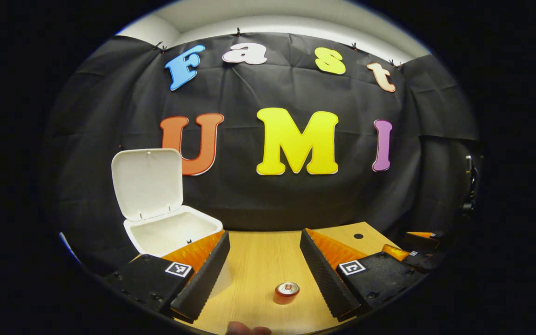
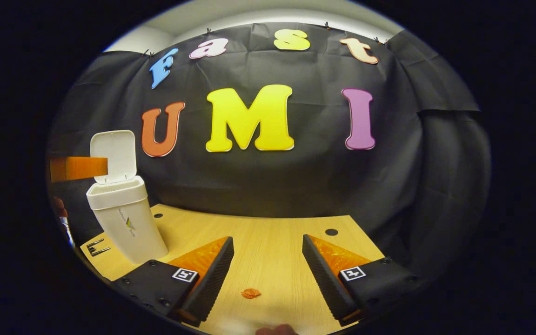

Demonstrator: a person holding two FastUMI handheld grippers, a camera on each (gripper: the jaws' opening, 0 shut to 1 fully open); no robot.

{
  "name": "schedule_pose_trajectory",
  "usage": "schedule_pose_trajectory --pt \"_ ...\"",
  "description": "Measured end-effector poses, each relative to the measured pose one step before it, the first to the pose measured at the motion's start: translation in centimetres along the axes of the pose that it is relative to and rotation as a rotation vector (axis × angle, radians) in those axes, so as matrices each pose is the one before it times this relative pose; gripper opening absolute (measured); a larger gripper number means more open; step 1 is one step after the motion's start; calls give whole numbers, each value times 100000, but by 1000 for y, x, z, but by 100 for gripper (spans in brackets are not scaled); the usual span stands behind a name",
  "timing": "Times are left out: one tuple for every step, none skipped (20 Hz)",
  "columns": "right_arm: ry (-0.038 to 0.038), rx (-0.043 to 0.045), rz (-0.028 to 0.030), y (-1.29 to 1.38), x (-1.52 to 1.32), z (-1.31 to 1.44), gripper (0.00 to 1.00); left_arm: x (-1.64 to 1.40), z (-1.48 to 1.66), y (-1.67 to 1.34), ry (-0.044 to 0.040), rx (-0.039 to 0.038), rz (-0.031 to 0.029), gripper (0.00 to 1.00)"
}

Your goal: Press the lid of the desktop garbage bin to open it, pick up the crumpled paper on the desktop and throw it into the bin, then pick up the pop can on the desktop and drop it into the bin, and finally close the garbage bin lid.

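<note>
The white desktop bin (image 1: 170, 230) stands at the left with its lid (image 1: 147, 182) swung up, and the inside I can see looks bare. A red pop can (image 1: 286, 292) stands upright on the wooden table (image 1: 258, 260), low between my left gripper's fingers. My left gripper (image 1: 264, 235) is open and high above the table. In the right gripper view the bin (image 2: 126, 223) is at the far left with its lid (image 2: 114, 156) up. My right gripper (image 2: 267, 239) is open over the table (image 2: 258, 232). A small orange-red scrap (image 2: 251, 293) lies between its fingers; what it is I cannot tell.
Part of the left gripper (image 2: 78, 168) juts in beside the bin's lid, with a hand (image 2: 58, 207) below it. The right gripper (image 1: 417, 251) sits at the table's right edge. A metal clip (image 2: 97, 247) lies by the bin. A fingertip (image 1: 248, 329) shows at the bottom.
</note>
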State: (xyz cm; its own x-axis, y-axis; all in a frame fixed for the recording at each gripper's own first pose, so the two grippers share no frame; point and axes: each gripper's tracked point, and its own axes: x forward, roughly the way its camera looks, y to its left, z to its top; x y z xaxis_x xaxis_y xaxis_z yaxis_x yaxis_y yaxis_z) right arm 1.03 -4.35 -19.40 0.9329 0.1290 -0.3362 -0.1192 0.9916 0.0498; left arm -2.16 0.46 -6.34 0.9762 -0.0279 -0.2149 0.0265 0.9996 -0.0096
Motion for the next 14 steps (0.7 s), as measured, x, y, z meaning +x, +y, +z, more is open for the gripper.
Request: schedule_pose_trajectory --pt "2346 68 791 218 557 -1186 95 -348 -605 28 1686 -484 263 99" --pt "2871 142 714 121 592 -1294 95 -416 -605 118 1796 -211 384 99" --pt "2384 29 992 208 608 -1103 95 -239 -347 189 1265 98 150 99" --pt "2208 -370 934 286 496 -1101 95 -255 -252 287 804 779 328 99" --pt "2040 -1140 770 233 605 -1013 95 -132 -162 327 469 915 728 99" --pt "2055 -1035 1126 285 593 -1001 95 -33 -146 410 464 519 498 99" --pt "2332 -948 1066 275 661 -1034 94 -86 -121 295 649 -183 389 99" --pt "2248 -553 1737 370 509 -1072 95 -91 -27 282 289 -437 544 99" --pt "2083 -959 1193 245 598 -990 95 -110 100 220 -16 -445 525 99" --pt "1947 -1040 693 131 691 -944 95 10 71 136 14 -145 512 99" --pt "2030 -947 673 169 795 -921 94 -61 122 221 -160 209 557 99" --pt "2007 -721 233 72 673 -923 94 -110 55 217 -48 394 495 99" --pt "1529 -890 512 101 671 -839 94 -85 -73 236 228 476 725 99" --pt "1909 -905 131 -41 736 -849 94 -167 -77 249 128 329 758 99"
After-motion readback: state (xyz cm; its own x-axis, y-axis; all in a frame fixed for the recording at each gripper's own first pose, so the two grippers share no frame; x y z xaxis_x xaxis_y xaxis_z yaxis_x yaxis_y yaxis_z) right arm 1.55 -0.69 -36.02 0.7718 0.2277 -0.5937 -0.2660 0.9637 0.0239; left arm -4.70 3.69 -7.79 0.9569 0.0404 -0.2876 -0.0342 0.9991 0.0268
